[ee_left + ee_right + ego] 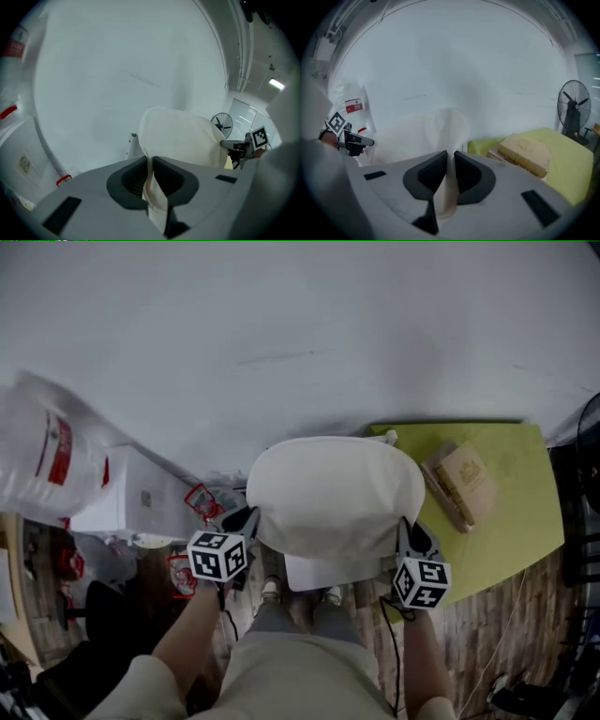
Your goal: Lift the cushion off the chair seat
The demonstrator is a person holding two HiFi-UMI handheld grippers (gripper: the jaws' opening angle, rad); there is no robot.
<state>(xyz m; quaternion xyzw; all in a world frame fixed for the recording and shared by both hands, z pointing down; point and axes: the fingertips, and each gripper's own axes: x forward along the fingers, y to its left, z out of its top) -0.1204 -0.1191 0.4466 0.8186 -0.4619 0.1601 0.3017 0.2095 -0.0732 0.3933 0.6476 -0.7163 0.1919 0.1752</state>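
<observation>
White wall [300,334] fills the whole background behind the cushion [333,498], bare apart from a faint scuff above it. Wood-plank floor [487,634] shows below and to the right of the cushion, with cables trailing across it.

Right of the cushion stands a yellow-green table [525,521]. One corner of it is tucked just behind the cushion's edge.

The cushion itself is cream, rounded and puffy. You hold it up in the air in front of you, between both grippers. Directly under it you can see a pale flat panel [323,573] that looks like the chair seat, and the cushion appears clear of it.

Left of the cushion sit a big white plastic bag with red print [42,451] and a white carton [131,488]. A black standing fan [574,105] is far off to the cushion's right, beyond the table. Tan stacked boxes [459,484] lie on the table, near the cushion.

Your left gripper [151,161] has its jaws nearly together, pinching a fold of the cushion's left edge. Your right gripper [450,161] is the same: a narrow gap, clamped on fabric at the cushion's right edge.
</observation>
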